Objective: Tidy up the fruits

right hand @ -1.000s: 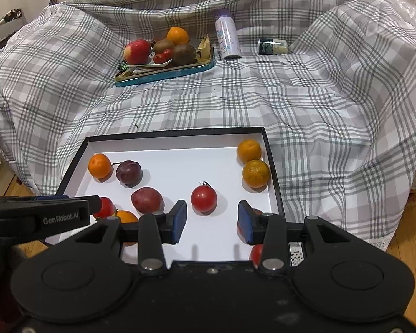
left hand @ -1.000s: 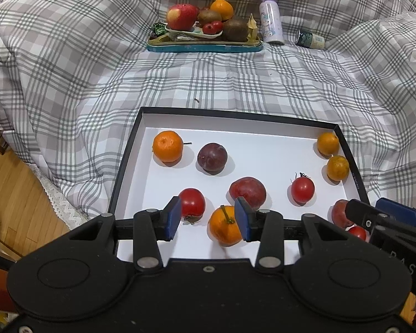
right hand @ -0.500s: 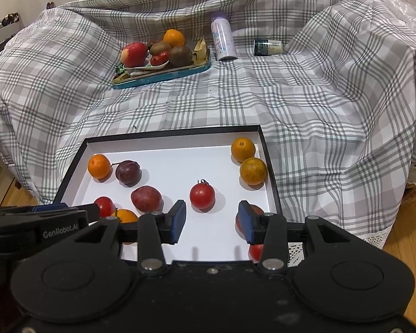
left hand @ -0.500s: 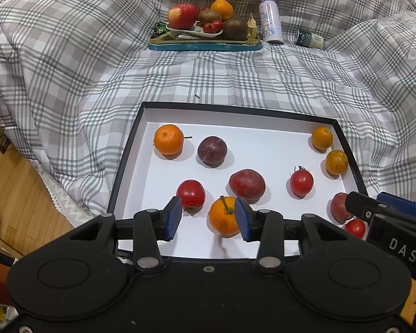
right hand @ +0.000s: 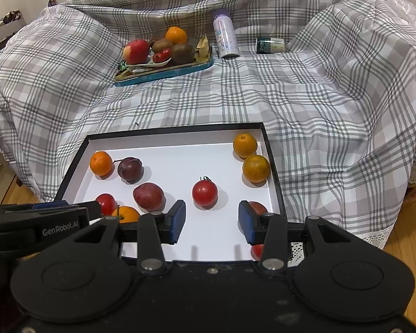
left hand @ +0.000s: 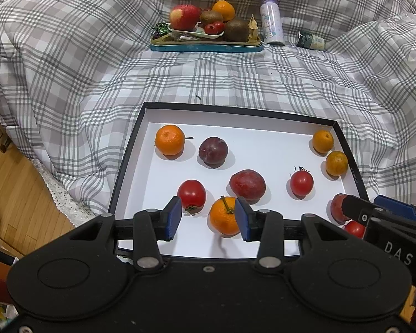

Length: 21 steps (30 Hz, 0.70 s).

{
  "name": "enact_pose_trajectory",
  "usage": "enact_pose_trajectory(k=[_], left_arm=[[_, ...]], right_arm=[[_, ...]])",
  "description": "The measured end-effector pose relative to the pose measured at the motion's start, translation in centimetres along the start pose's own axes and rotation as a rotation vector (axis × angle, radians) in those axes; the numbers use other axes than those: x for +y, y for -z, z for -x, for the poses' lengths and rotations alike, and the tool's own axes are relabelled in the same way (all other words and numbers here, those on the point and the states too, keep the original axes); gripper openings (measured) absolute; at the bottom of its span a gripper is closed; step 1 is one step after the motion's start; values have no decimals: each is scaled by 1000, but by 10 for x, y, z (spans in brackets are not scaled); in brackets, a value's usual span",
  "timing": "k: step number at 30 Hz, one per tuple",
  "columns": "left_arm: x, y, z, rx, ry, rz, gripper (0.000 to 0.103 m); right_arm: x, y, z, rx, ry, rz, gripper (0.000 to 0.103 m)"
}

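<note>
A black-rimmed white tray [left hand: 263, 116] [right hand: 180, 130] on the plaid cloth holds several loose fruits: mandarins, plums and tomatoes. My left gripper [left hand: 207, 219] is open and empty over the tray's near edge, above a mandarin with a stem [left hand: 224, 216] and next to a red tomato [left hand: 192, 194]. My right gripper [right hand: 212, 222] is open and empty over the near right of the tray, just short of a stemmed tomato [right hand: 204, 193]. A reddish plum [right hand: 259, 208] sits partly hidden behind its right finger. Two mandarins [right hand: 245, 145] lie at the tray's far right.
At the back a teal tray [left hand: 205, 46] [right hand: 163, 72] holds an apple, kiwis, a mandarin and small tomatoes. A white spray can [left hand: 271, 20] stands next to it, with a small jar [left hand: 310, 40] lying beyond. Wooden floor [left hand: 14, 194] shows left.
Both grippers have drawn back a little from the tray, so the fruits sit slightly farther off. Both stay open. No fruit has moved.
</note>
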<state>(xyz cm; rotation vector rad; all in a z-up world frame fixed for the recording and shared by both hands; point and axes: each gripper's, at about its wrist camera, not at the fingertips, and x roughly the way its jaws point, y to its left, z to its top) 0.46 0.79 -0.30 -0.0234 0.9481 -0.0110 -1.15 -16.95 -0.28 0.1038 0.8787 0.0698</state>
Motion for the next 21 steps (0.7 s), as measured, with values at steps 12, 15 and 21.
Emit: enact_pose_trajectory(k=[12,15,21], left_arm=[[-1,0,1,0,1,2,50],[0,0,1,-1,3,2,50],[-2,0,2,-18,-7,-4,50]], right_arm=[[1,0,0,-1,-1,4,44],[1,0,0,-1,-1,3,44],[0,1,-2,7,-3,-3,44]])
